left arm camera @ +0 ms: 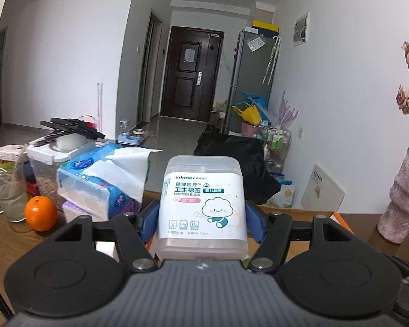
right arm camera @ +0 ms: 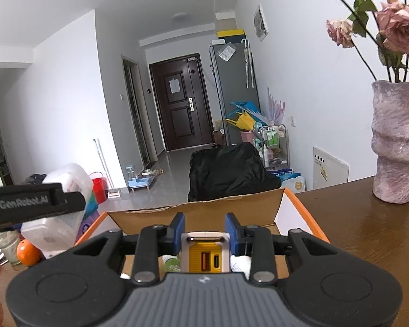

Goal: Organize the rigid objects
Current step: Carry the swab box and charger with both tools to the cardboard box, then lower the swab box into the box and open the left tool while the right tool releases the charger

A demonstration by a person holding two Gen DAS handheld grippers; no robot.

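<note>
1. Both grippers are loaded. Nearest the left camera, the left gripper (left arm camera: pixel 201 218) has its blue pads closed against the two sides of the cotton bud box (left arm camera: pixel 201 204), which stands upright and is lifted above the table (left arm camera: pixel 11 242).
2. At 9 o'clock from this box, an orange (left arm camera: pixel 40 212), a glass (left arm camera: pixel 6 188) and a tissue pack (left arm camera: pixel 101 188) wait on the table, not yet sorted.
3. Nearest the right camera, the right gripper (right arm camera: pixel 204 231) is clamped on a small yellow charger (right arm camera: pixel 204 253), ports toward the lens, above the open cardboard box (right arm camera: pixel 204 212).
4. At 2 o'clock a pink vase (right arm camera: pixel 395 147) stands on the table, well apart.
5. My judgement: the task is in its middle. Some small white and green items already seem to lie inside the cardboard box, two items are on the way, and several remain at the left.
</note>
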